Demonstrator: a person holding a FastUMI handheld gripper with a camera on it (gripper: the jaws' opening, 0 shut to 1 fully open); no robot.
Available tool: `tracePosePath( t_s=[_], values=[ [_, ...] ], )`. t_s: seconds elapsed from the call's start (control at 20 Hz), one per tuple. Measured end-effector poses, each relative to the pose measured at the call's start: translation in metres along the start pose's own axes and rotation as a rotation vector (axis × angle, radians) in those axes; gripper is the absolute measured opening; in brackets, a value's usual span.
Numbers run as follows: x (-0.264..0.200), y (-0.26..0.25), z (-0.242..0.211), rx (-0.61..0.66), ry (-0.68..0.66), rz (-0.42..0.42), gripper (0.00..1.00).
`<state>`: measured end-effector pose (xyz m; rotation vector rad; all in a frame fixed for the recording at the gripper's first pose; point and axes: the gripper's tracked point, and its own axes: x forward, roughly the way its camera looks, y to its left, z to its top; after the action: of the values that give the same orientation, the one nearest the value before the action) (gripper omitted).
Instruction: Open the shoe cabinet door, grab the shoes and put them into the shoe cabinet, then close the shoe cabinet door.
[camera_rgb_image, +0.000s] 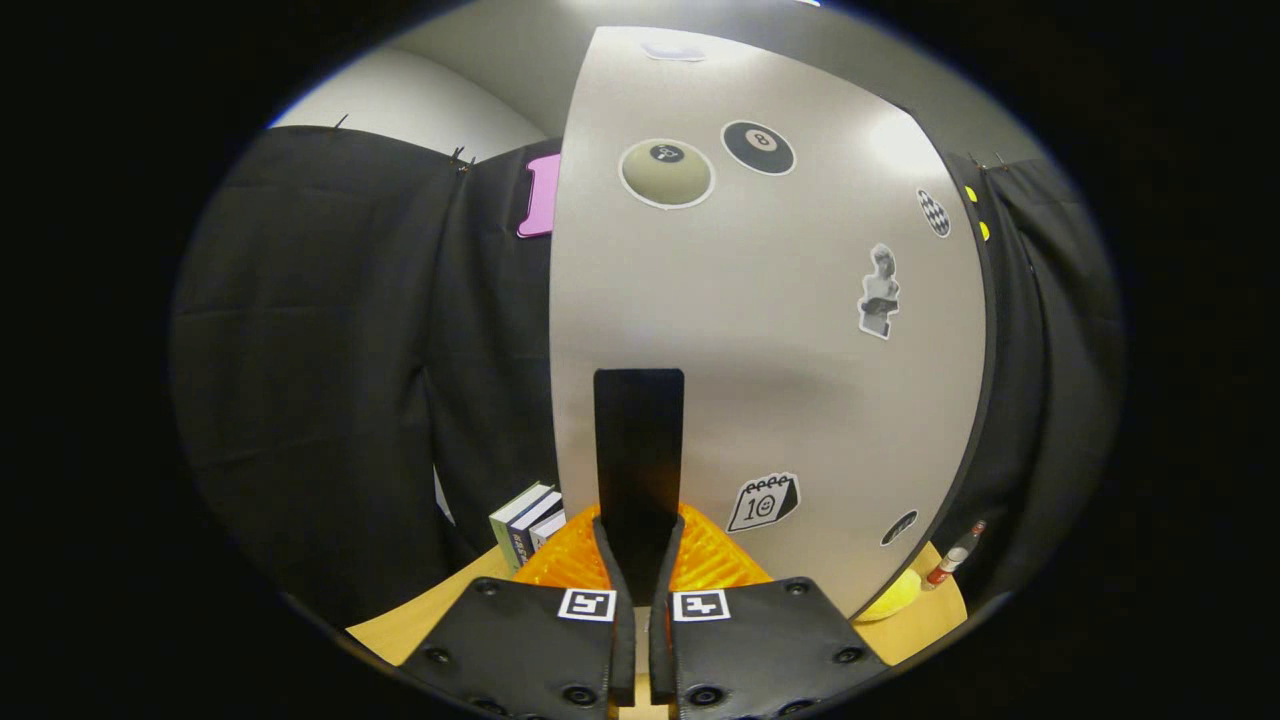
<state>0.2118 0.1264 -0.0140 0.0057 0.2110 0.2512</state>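
Fingers (617, 590) of the gripper (640, 560) nearly closed around a dark upright handle (639, 450), whether pressing it unclear, on the grey shoe cabinet door (800, 380) directly ahead; books (527, 525) stand beyond left on the wooden table (420, 625).

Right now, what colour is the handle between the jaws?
Black: the handle on the pale grey cabinet door, gripper view.
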Motion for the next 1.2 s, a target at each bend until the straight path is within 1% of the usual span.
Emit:
tracePosePath(
  t_s=[0.2, 0.35, 0.65, 1.0, 1.2],
  values=[
    [-0.009, -0.004, 0.0, -0.015, -0.025, 0.01, 0.07],
    [-0.016, -0.007, 0.0, 0.0, -0.032, 0.02, 0.07],
    [-0.028, -0.014, -0.001, 0.006, -0.044, 0.005, 0.07],
    [-0.042, -0.027, -0.001, 0.008, -0.046, 0.009, 0.07],
    [-0.049, -0.038, -0.002, 0.005, -0.048, -0.013, 0.06]
  ],
)
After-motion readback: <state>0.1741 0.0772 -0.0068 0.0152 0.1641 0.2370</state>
